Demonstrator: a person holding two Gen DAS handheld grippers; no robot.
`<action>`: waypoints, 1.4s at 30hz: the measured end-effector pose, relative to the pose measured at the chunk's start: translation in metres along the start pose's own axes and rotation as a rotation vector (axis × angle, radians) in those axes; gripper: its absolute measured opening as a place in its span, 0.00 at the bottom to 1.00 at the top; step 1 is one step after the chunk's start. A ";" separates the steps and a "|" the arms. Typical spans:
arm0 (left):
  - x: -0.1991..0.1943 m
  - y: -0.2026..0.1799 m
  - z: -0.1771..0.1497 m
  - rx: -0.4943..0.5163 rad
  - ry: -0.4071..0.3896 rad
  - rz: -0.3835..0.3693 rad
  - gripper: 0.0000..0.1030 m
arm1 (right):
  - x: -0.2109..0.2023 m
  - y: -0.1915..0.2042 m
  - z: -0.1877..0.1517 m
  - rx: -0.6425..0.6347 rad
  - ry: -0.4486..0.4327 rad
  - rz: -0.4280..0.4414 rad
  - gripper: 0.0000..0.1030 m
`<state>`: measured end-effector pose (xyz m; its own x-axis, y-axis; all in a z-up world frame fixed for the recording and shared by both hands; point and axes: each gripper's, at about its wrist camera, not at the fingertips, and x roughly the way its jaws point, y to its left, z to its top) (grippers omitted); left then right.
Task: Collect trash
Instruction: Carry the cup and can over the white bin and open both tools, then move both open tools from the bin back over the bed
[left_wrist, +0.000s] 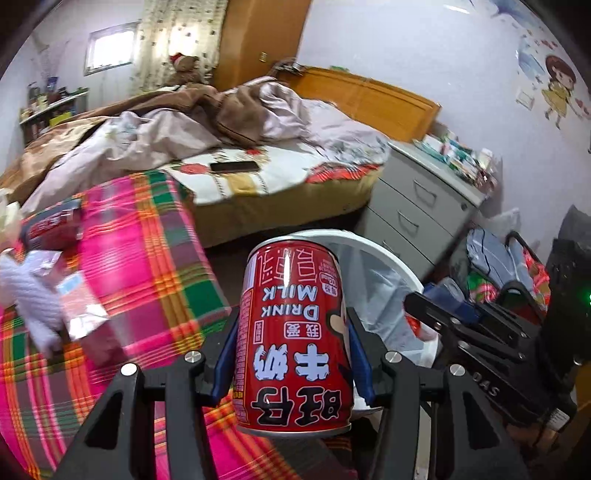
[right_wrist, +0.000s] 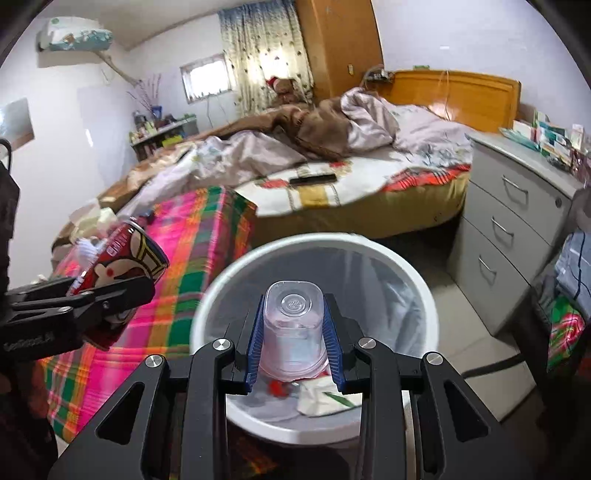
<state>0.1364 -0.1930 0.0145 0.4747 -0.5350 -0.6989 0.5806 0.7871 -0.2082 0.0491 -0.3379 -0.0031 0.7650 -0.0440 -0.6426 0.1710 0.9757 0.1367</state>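
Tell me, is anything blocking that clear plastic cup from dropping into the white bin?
Nothing visible: the clear plastic cup hangs over the white round bin's open mouth, with only some scraps lying at the bottom.

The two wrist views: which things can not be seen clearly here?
- Bin floor, right wrist view: covered by the cup and the right gripper.
- Can top, left wrist view: it faces away, so open or sealed is unknown.
- Litter on the plaid cloth, left wrist view: motion blur.
- Left gripper base: cut off by the lower edge.
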 end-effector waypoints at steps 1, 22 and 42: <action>0.006 -0.004 0.000 0.001 0.012 -0.009 0.53 | 0.002 -0.003 -0.001 -0.001 0.004 -0.011 0.30; 0.036 -0.012 -0.003 0.018 0.033 0.010 0.75 | 0.026 -0.038 -0.006 0.043 0.088 -0.043 0.56; -0.015 0.025 -0.014 -0.037 -0.055 0.078 0.75 | 0.009 -0.008 -0.001 0.009 0.021 -0.034 0.56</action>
<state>0.1340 -0.1610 0.0106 0.5538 -0.4871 -0.6753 0.5158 0.8374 -0.1810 0.0540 -0.3457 -0.0104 0.7456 -0.0724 -0.6624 0.2024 0.9717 0.1216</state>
